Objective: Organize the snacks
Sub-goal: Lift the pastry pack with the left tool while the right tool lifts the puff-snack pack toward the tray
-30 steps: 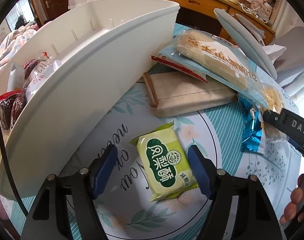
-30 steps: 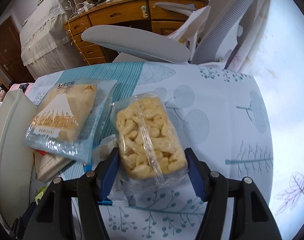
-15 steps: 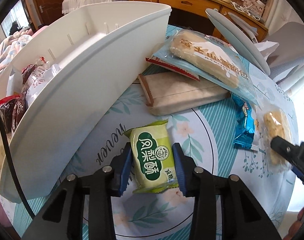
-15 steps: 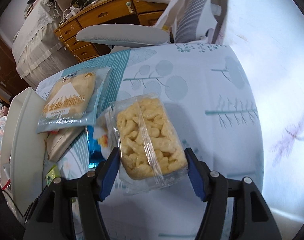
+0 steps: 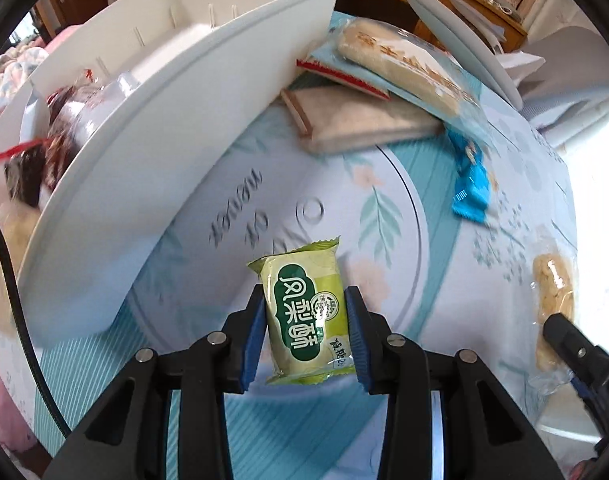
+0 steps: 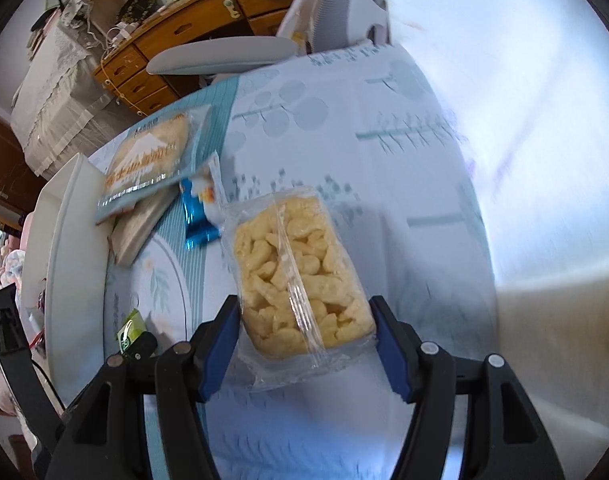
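Observation:
My left gripper [image 5: 306,338] is shut on a green pineapple-cake packet [image 5: 304,312] and holds it above the tablecloth. My right gripper [image 6: 306,344] is shut on a clear bag of yellow puffed snacks [image 6: 300,272], lifted off the table; that bag also shows at the right in the left wrist view [image 5: 552,304]. A white storage bin [image 5: 152,120] stands at the left with dark wrapped snacks [image 5: 44,148] inside. The green packet shows small in the right wrist view [image 6: 130,330].
On the table [image 5: 388,208] lie a blue bread packet [image 5: 400,64], a beige flat packet [image 5: 356,124] under it and a small blue foil packet [image 5: 470,184]. A grey chair [image 6: 224,54] and a wooden desk [image 6: 176,36] stand behind the table.
My left gripper closed on the green packet and lifted it. My right gripper rose and pulled back with the puffed-snack bag, uncovering the blue foil packet.

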{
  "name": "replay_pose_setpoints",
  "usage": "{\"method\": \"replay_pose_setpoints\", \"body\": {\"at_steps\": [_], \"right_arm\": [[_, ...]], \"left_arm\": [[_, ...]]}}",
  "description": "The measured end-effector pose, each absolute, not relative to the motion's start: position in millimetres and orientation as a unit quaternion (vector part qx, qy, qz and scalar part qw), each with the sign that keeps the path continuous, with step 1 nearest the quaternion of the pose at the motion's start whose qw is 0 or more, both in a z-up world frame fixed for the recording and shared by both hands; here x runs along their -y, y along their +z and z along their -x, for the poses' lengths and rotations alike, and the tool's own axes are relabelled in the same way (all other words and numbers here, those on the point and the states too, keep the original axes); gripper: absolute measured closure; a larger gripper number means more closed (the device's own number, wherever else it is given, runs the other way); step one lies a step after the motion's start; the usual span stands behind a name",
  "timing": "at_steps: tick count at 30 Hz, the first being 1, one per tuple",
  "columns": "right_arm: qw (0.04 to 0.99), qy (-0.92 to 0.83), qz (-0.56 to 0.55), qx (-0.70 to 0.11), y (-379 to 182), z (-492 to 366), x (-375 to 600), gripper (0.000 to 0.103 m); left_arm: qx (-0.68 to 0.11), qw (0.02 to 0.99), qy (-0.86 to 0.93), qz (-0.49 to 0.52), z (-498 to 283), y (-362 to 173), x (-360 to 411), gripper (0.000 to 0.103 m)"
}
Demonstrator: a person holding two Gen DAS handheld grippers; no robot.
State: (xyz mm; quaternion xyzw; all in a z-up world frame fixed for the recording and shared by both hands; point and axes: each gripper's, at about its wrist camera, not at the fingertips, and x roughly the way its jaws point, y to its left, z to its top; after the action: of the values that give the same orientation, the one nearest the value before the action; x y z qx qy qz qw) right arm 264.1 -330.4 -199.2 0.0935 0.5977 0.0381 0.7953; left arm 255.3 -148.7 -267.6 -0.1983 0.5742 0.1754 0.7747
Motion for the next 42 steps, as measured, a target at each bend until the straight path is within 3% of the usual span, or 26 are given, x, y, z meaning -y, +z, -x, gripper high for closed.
{"method": "replay_pose_setpoints", "body": {"at_steps": [21,42], "right_arm": [[0.726,0.089,-0.125,-0.67,-179.5,-140.8,292.3,0.039],[0.74,0.161,-0.121,-0.642,-122.3,-100.9,189.7,0.039]], "left_arm": [[-0.566,0.813,0.069,0.12,-160.9,-153.6,151.3,0.067],[-0.471,0.874,-0.018,0.121,-112.6,-67.7,32.5,0.067]]}}
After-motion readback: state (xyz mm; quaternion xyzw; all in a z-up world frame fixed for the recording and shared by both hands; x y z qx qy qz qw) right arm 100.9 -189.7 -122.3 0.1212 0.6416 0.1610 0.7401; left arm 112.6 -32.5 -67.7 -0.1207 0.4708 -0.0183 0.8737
